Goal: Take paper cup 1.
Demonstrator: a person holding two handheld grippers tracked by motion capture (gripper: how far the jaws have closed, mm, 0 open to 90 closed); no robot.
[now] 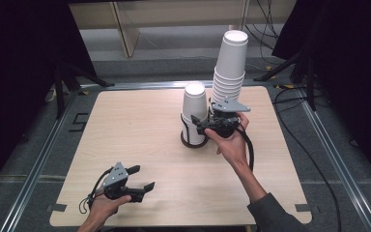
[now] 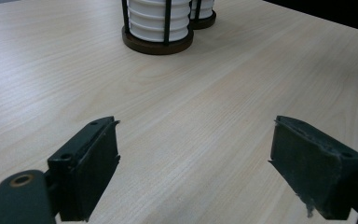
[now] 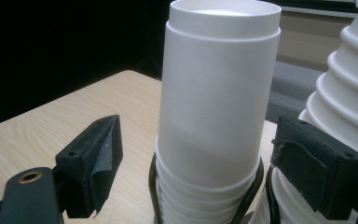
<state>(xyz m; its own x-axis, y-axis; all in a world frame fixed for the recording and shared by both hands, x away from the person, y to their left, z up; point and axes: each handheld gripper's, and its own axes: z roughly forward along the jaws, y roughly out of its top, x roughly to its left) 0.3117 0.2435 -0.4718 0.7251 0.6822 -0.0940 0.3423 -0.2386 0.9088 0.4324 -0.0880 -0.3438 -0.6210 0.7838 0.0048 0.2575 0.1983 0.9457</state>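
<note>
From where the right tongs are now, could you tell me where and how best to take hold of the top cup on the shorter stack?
Grip the top cup on its bare side wall, above the nested rims and the holder's black wire uprights. It stands upside down, its wall smooth and nearly straight. The right tongs are open and already straddle it, so I would come in level from this side, then probably lift straight up.

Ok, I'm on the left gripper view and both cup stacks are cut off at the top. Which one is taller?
Observer: The farther one in your view. From the high view, the taller stack rises well above the shorter stack.
Operator: Where is the right claw?
Observer: The right claw is at the shorter stack, aimed at its top cup.
Operator: Is it gripping that cup?
Observer: No. Its jaws stand open, with a gap on each side of the cup.
</note>
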